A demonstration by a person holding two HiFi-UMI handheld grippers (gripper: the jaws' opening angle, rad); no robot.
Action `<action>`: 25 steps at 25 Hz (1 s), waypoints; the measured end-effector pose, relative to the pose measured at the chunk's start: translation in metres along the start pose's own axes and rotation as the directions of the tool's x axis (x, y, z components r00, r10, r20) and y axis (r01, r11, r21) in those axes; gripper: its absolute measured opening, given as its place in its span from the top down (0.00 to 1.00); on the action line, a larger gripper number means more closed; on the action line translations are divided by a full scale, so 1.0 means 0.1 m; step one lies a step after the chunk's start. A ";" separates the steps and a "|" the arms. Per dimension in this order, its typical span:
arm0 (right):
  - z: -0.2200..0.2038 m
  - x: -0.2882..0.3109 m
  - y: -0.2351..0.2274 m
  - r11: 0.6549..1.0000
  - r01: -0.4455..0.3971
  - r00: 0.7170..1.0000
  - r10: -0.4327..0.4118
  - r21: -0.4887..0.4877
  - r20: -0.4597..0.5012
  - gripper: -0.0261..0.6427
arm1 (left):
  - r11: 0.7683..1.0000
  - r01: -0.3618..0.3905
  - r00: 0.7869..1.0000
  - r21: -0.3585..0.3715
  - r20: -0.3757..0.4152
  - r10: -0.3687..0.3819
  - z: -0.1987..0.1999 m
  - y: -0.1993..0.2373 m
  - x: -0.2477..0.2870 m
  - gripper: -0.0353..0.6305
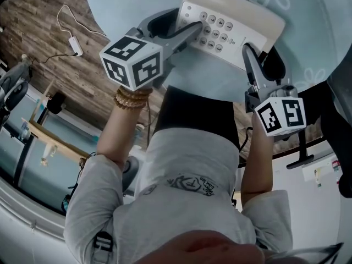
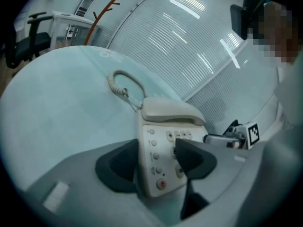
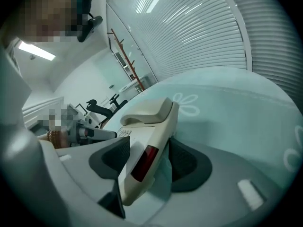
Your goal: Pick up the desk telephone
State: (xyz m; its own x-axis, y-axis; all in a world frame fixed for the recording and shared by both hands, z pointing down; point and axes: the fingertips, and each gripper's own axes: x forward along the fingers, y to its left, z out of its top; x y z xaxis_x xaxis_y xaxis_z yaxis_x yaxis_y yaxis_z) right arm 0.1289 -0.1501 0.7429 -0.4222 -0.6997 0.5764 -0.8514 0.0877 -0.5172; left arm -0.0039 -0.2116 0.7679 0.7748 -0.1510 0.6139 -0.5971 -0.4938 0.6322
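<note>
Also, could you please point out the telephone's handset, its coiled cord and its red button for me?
handset (image 2: 171, 111), left gripper view, middle of its back.
coiled cord (image 2: 113, 85), left gripper view, its left bend.
red button (image 2: 161, 184), left gripper view, its centre.

The phone (image 1: 230, 36) is lying on the round pale-blue table (image 1: 132, 4), with its handset (image 1: 236, 4) sitting in the cradle. The left gripper (image 1: 177, 27) is straddling the phone's left side in view, jaws spread, one of them lying over the buttons. The right gripper (image 1: 261, 56) is flanking the opposite side, jaws likewise apart. A bead bracelet (image 1: 131, 99) is circling the left wrist. A white adapter (image 1: 76, 46) is lying on the wood floor (image 1: 55, 78).
</note>
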 end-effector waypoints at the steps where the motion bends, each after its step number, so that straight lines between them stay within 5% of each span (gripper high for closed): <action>1: 0.00 0.00 0.00 1.000 0.000 1.000 0.000 0.002 0.002 0.57 | 1.000 0.000 1.000 -0.005 0.003 0.000 0.00 0.00 0.00 0.58; 14: -0.04 -0.10 0.11 0.999 0.031 0.999 -0.031 0.029 -0.011 0.59 | 0.996 -0.054 0.998 0.067 0.023 0.053 0.00 -0.11 -0.12 0.59; 25: 0.33 -0.51 0.54 0.999 0.047 0.999 -0.047 -0.008 0.000 0.59 | 0.995 -0.078 0.995 0.069 0.068 0.074 0.22 -0.54 -0.61 0.57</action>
State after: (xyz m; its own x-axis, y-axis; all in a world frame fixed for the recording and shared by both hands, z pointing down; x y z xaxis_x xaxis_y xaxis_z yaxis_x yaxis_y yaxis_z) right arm 0.1147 -0.1329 0.6649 -0.3817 -0.7029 0.6003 -0.8727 0.0602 -0.4845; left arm -0.0146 -0.1946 0.6861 0.7411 -0.2446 0.6253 -0.6401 -0.5385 0.5480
